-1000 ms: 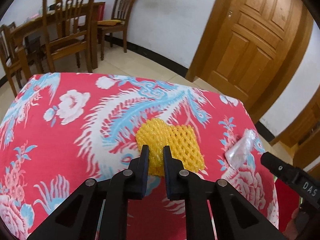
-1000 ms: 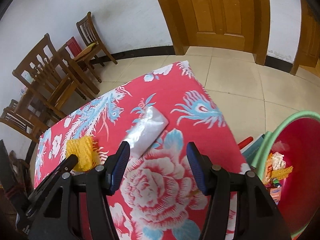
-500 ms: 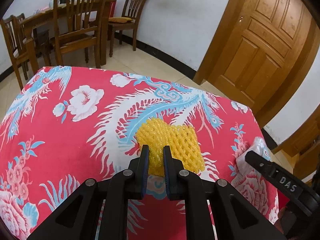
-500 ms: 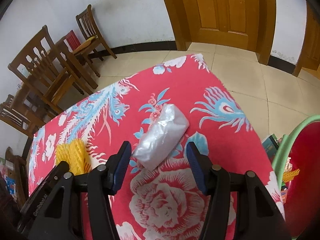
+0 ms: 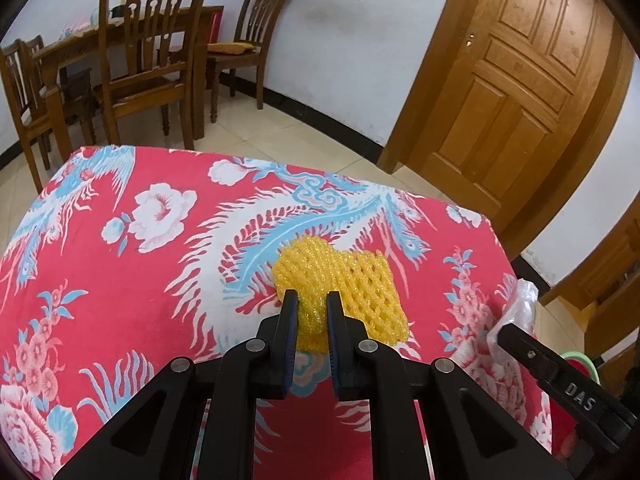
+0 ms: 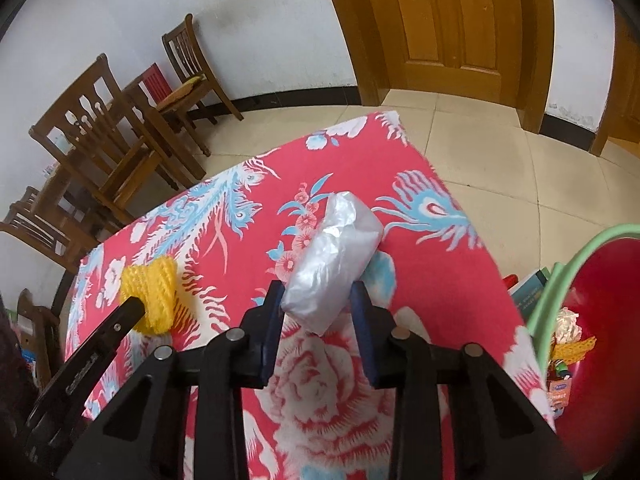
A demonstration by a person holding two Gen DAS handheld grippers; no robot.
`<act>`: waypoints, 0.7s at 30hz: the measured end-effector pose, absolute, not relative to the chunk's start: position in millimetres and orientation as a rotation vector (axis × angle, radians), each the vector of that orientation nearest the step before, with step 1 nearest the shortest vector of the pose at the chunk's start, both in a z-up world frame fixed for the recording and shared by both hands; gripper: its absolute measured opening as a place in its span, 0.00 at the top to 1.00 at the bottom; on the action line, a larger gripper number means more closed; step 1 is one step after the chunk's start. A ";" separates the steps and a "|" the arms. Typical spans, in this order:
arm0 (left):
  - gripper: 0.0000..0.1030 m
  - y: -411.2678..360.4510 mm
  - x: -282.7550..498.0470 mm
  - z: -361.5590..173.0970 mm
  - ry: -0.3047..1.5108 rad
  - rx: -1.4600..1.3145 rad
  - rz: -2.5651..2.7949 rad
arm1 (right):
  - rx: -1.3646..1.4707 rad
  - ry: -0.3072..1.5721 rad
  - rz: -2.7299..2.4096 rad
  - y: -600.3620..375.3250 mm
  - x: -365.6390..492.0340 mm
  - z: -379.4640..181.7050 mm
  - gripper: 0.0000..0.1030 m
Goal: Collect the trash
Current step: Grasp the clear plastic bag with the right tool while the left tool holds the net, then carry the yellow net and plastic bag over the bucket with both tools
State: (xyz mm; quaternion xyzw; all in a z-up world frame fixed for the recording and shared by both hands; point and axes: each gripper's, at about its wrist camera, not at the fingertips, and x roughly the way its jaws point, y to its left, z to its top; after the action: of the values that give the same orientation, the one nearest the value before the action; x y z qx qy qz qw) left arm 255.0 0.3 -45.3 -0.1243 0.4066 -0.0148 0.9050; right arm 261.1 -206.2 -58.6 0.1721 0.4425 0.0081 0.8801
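Observation:
A yellow foam fruit net (image 5: 340, 296) lies on the red flowered tablecloth (image 5: 120, 264). My left gripper (image 5: 312, 300) is shut on the net's near end. The net also shows at the left of the right wrist view (image 6: 154, 292). A clear crumpled plastic bag (image 6: 336, 268) lies on the cloth between the fingers of my right gripper (image 6: 318, 300), which stand close on both sides of it; I cannot tell if they press it. The bag's edge shows at the right of the left wrist view (image 5: 520, 308). A red bin with a green rim (image 6: 600, 320) holds several pieces of trash.
The bin stands on the floor past the table's right edge, with books (image 6: 532, 288) beside it. Wooden chairs (image 5: 148, 60) and a dining table (image 5: 68, 52) stand beyond the table's far side. A wooden door (image 6: 444, 24) is behind.
My right gripper has moved forward over the plastic bag and its fingers have narrowed around it. My left gripper stays shut on the yellow net and has lifted a little.

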 end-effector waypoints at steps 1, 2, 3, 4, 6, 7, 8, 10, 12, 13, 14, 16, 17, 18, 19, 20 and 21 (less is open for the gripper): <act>0.87 -1.0 254.3 -43.9 0.837 -0.256 -0.035 | 0.362 0.919 0.020 -207.2 258.4 -56.1 0.66; 0.87 -2.8 253.2 -42.0 0.833 -0.253 -0.040 | 0.369 0.914 0.024 -210.0 253.5 -53.0 0.66; 0.87 -4.0 252.2 -40.2 0.830 -0.252 -0.042 | 0.371 0.910 0.026 -211.9 250.6 -50.6 0.66; 0.87 -6.1 250.8 -37.6 0.823 -0.250 -0.048 | 0.373 0.905 0.027 -214.1 246.4 -48.7 0.66; 0.87 -10.6 247.8 -32.2 0.813 -0.243 -0.062 | 0.379 0.897 0.032 -217.6 237.1 -43.4 0.66; 0.87 -12.9 246.6 -29.6 0.809 -0.242 -0.070 | 0.384 0.893 0.035 -219.8 232.7 -41.1 0.66; 0.87 -15.3 245.1 -26.9 0.805 -0.240 -0.077 | 0.388 0.890 0.036 -222.3 228.0 -38.8 0.66; 0.87 -20.7 241.5 -21.7 0.797 -0.231 -0.090 | 0.391 0.886 0.038 -226.5 219.2 -34.7 0.66; 0.87 -25.1 237.9 -17.4 0.792 -0.226 -0.103 | 0.394 0.878 0.035 -232.4 209.1 -30.7 0.66; 0.87 -28.2 235.0 -14.2 0.788 -0.224 -0.111 | 0.396 0.873 0.034 -235.8 204.1 -28.8 0.66; 0.87 -30.0 233.6 -12.6 0.786 -0.223 -0.116 | 0.399 0.868 0.032 -239.1 199.0 -26.7 0.66; 0.87 -36.0 228.0 -7.2 0.780 -0.219 -0.128 | 0.406 0.857 0.028 -245.2 189.5 -23.5 0.66; 0.87 -39.2 224.9 -4.4 0.776 -0.215 -0.136 | 0.409 0.850 0.024 -249.5 182.9 -21.1 0.66; 0.87 -42.6 221.7 -2.0 0.772 -0.211 -0.144 | 0.412 0.845 0.022 -252.2 178.2 -19.5 0.66; 0.87 -46.9 217.2 1.5 0.768 -0.206 -0.155 | 0.419 0.840 0.019 -256.5 172.1 -17.7 0.66; 0.87 -49.0 215.0 3.0 0.765 -0.203 -0.161 | 0.425 0.835 0.016 -260.7 166.4 -16.0 0.66; 0.87 -53.5 210.0 6.5 0.760 -0.199 -0.174 | 0.428 0.831 0.012 -264.0 162.0 -14.7 0.66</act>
State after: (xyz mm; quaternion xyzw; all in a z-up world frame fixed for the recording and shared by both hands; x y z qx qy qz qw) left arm 210.0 -53.5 6.5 -0.0967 0.3699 -0.0845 0.9202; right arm 162.0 -264.0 -14.7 0.2061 0.4007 0.0059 0.8927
